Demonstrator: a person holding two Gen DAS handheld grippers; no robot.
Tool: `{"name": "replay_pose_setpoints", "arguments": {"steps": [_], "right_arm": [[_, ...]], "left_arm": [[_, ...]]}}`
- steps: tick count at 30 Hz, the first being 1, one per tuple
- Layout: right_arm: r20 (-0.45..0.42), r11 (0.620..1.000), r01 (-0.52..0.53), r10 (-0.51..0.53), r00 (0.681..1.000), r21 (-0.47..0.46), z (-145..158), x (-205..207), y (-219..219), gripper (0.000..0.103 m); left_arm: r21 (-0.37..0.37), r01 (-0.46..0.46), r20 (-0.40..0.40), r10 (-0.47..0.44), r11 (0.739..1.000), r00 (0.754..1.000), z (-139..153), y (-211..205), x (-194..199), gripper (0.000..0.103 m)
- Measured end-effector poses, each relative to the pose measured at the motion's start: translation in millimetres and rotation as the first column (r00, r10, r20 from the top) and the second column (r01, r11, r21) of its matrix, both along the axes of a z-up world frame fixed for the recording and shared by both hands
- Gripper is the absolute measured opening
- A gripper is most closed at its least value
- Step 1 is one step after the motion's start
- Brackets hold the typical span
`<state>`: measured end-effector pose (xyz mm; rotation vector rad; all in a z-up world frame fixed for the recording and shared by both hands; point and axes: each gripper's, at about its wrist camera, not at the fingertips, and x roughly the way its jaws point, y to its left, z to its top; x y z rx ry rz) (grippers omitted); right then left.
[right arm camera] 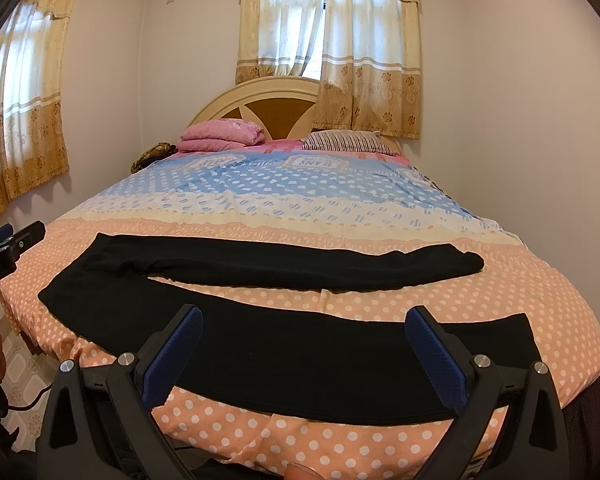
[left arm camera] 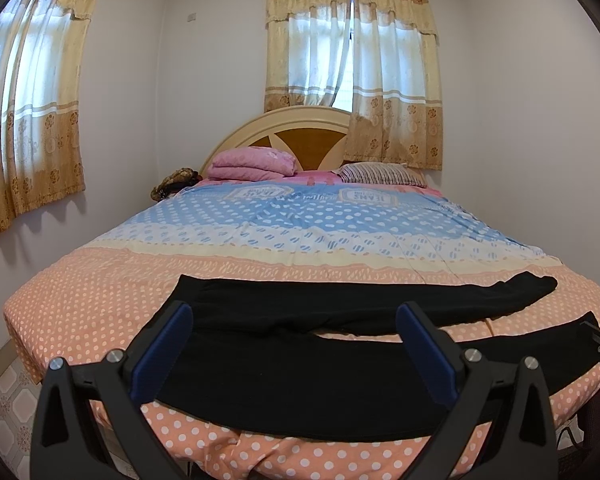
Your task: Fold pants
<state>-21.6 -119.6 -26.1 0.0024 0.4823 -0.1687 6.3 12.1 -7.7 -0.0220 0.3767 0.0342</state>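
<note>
- Pants (left arm camera: 300, 384): black, spread flat across the near end of the bed, waist toward the left, two legs running right with a strip of cover showing between them; far leg (right arm camera: 300, 268) narrower, near leg along the bed's edge.
- Progress: no fold made, by the look of it; legs lay apart, so laying one over the other and then folding lengthwise all seemed left to do.
- Left gripper (left arm camera: 296, 344): above the near leg close to the waist, fingers wide apart, gripping nothing.
- Right gripper (right arm camera: 304, 344): above the near leg further right, fingers wide apart, likewise empty.
- Bed (left arm camera: 100, 300): dotted peach and blue cover, somewhat wrinkled, nothing on it near the pants.
- Pink quilt (left arm camera: 252, 164) and striped pillow (left arm camera: 380, 174): at the headboard (left arm camera: 300, 128), well apart from the pants.
- Curtains (left arm camera: 352, 76): on two windows, well clear.
- Obstruction: none apparent.
</note>
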Motion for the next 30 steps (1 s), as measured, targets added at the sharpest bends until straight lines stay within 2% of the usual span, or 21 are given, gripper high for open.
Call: {"name": "replay_pose_setpoints", "arguments": {"steps": [30], "right_arm": [[-0.014,1.0,0.0,0.0,1.0,-0.006,0.9,0.9,5.0,0.102]], "left_arm": [[0.002,0.003,-0.025,-0.002,1.0,1.0,-7.1,-5.4,5.2,0.103]]}}
